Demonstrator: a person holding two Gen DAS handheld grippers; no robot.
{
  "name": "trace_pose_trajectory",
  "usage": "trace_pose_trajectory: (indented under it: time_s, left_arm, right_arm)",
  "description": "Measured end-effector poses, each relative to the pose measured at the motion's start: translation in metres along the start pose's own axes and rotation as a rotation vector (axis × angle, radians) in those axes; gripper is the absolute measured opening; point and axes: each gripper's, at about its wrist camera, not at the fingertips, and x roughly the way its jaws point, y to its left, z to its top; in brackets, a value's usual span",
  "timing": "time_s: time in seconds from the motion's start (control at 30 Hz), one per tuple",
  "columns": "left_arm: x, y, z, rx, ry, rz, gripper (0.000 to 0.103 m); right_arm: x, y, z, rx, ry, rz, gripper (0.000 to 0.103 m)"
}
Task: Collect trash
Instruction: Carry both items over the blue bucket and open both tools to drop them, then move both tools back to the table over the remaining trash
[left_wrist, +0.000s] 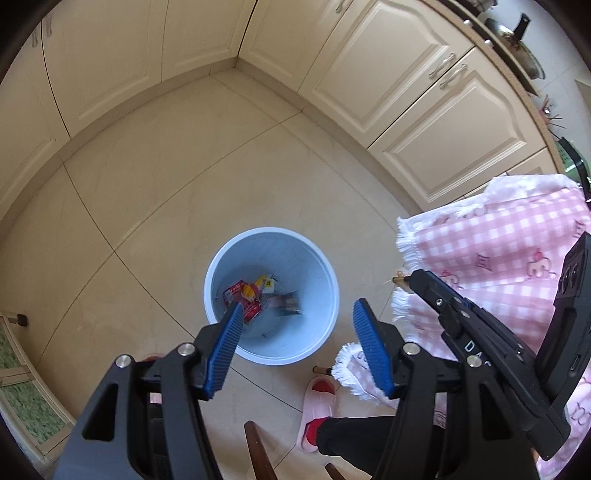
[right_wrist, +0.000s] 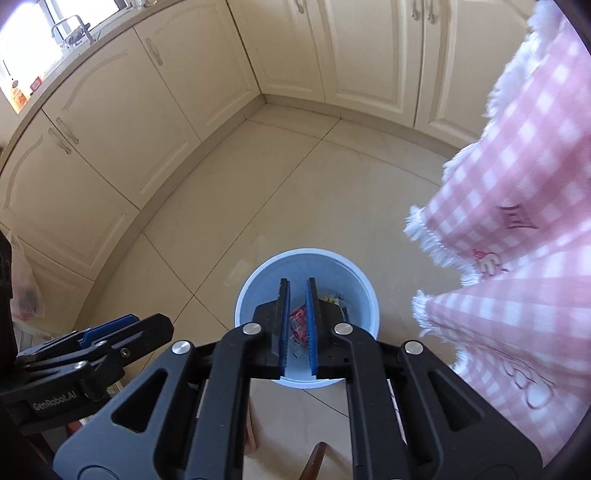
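Above a blue bin of wrappers, the left gripper gapes wide, the right gripper narrow and empty; the overhanging cloth could snag.

Left tongs: matte black linkage arms, triangular cut-outs, round silver pivot screws, blue ribbed pads. Right tongs: same build, same blue ribbed pads. White lettering "GenRobot.AI" on the left unit's side, seen from the right wrist. Person: black trouser leg, red sock, pink slipper.
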Motion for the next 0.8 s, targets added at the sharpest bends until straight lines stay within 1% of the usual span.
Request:
trace_pose_trajectory:
  time_s: [0.13, 0.2, 0.33, 0.4, 0.47, 0.53, 0.57, 0.6, 0.63, 0.7, 0.77, 0.8]
  left_arm:
    - [-0.031, -0.013, -0.006, 0.018, -0.043, -0.024, 0.061]
    - [-0.047, -0.02, -0.009, 0.031, -0.073, -0.035, 0.061]
    - [-0.093, -0.041, -0.017, 0.075, -0.157, -0.057, 0.061]
    - [-0.116, -0.05, -0.021, 0.096, -0.2, -0.07, 0.061]
    - [-0.146, -0.066, -0.028, 0.133, -0.257, -0.088, 0.061]
    - [-0.169, -0.082, -0.036, 0.169, -0.301, -0.108, 0.063]
    - [-0.181, -0.09, -0.04, 0.19, -0.323, -0.122, 0.063]
    - [-0.195, -0.101, -0.046, 0.215, -0.349, -0.144, 0.065]
    - [-0.204, -0.109, -0.051, 0.232, -0.362, -0.156, 0.068]
    - [-0.221, -0.131, -0.062, 0.291, -0.389, -0.184, 0.07]
    - [-0.228, -0.153, -0.072, 0.336, -0.398, -0.201, 0.07]
    - [-0.232, -0.167, -0.079, 0.371, -0.396, -0.224, 0.071]
  right_arm:
    - [-0.039, 0.006, -0.002, -0.029, -0.058, -0.015, 0.01]
    - [-0.059, 0.011, -0.003, -0.046, -0.088, -0.022, 0.012]
    - [-0.109, 0.018, -0.004, -0.075, -0.175, -0.026, 0.017]
    - [-0.142, 0.022, -0.007, -0.091, -0.231, -0.022, 0.022]
    - [-0.176, 0.023, -0.009, -0.097, -0.291, -0.026, 0.024]
    - [-0.207, 0.02, -0.013, -0.101, -0.344, -0.033, 0.031]
    - [-0.228, 0.017, -0.016, -0.095, -0.383, -0.043, 0.046]
    - [-0.245, 0.013, -0.021, -0.085, -0.419, -0.06, 0.051]
    - [-0.261, 0.009, -0.022, -0.077, -0.448, -0.071, 0.051]
    - [-0.293, -0.009, -0.032, -0.048, -0.495, -0.088, 0.054]
    - [-0.319, -0.027, -0.047, -0.018, -0.54, -0.133, 0.057]
    - [-0.328, -0.037, -0.051, -0.005, -0.553, -0.154, 0.058]
